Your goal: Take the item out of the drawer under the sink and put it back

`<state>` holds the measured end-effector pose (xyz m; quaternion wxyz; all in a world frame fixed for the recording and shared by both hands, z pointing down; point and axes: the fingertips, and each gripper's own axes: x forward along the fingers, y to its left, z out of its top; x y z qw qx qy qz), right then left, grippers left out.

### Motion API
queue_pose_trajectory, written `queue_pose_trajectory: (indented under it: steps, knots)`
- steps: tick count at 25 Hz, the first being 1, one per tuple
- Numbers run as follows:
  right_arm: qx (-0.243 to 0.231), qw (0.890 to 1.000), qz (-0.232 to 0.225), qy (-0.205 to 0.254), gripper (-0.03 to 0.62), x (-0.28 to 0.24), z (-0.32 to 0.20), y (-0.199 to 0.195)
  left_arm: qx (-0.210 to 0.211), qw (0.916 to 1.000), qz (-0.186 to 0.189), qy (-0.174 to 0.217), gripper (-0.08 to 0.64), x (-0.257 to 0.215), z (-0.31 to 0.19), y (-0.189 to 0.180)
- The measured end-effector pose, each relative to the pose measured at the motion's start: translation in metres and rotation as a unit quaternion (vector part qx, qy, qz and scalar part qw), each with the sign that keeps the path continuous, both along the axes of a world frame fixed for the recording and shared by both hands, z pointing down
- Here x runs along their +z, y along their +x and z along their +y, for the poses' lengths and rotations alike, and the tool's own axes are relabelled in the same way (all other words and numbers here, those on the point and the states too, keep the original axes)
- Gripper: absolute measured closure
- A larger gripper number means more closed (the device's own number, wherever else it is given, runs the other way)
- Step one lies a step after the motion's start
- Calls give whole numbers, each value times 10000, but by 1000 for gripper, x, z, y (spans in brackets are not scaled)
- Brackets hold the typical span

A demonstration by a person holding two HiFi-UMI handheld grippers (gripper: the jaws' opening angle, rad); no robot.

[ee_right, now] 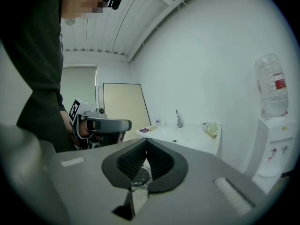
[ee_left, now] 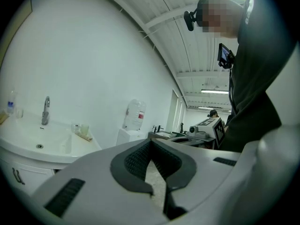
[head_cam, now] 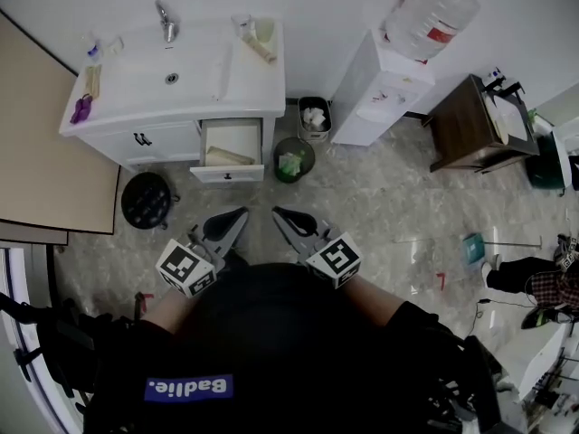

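The white sink cabinet [head_cam: 172, 134] stands ahead of me across the floor. Its right-hand drawer [head_cam: 232, 172] is pulled open, and a beige item [head_cam: 226, 157] lies inside. My left gripper [head_cam: 241, 213] and right gripper [head_cam: 277, 212] are held close to my body, side by side, well short of the drawer. Both are shut with nothing between the jaws. In the left gripper view the left gripper [ee_left: 151, 142] points past the sink [ee_left: 37, 144]. In the right gripper view the right gripper [ee_right: 146, 142] points toward the sink [ee_right: 185, 136].
A black round bin [head_cam: 147, 200] stands left of the drawer and a green-lined bin [head_cam: 292, 159] right of it, with a grey bin [head_cam: 314, 117] behind. A water dispenser [head_cam: 380, 89] and a brown table [head_cam: 470, 120] stand farther right. A beige panel [head_cam: 45, 143] borders the left.
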<state>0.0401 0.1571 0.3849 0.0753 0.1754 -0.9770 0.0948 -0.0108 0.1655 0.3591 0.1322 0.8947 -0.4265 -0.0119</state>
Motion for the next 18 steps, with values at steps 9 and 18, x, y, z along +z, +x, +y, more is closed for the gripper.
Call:
queue_pose_trajectory:
  steps: [9, 18]
  knots:
    - [310, 9992, 230, -101, 589, 10, -60, -70, 504, 9987, 77, 75, 554, 10, -66, -62]
    - [574, 9978, 189, -275, 591, 17, -100, -112, 676, 9976, -2, -115, 554, 24, -109, -104]
